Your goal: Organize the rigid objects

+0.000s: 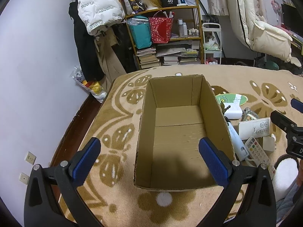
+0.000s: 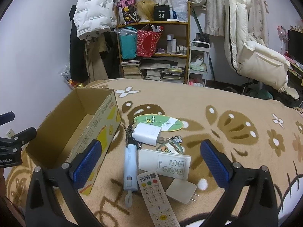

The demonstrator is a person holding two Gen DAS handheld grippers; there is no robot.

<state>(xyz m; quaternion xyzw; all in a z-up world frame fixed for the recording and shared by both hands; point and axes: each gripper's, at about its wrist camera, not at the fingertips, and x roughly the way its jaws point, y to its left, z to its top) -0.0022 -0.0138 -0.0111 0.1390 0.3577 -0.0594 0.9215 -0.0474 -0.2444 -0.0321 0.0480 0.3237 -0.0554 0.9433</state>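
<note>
An empty cardboard box (image 1: 180,130) (image 2: 62,132) stands open on the patterned blanket. My left gripper (image 1: 149,160) hovers open over its near end, nothing between the fingers. Right of the box lies a pile: a pale blue tube-shaped device (image 2: 130,167), a white AC remote (image 2: 164,163), a TV remote with coloured buttons (image 2: 155,194), two white plug adapters (image 2: 146,134) (image 2: 180,190), a keychain charm (image 2: 170,147) and an oval green-and-white card (image 2: 158,123). My right gripper (image 2: 149,160) hangs open above this pile, holding nothing.
The blanket (image 2: 227,132) covers a bed. Behind it stand a cluttered wooden shelf (image 2: 153,53) with books and bags, hanging coats (image 2: 90,19) and a white padded chair (image 2: 255,56). A wall (image 1: 28,75) runs along the left; a plastic bag (image 1: 89,87) lies beside the bed.
</note>
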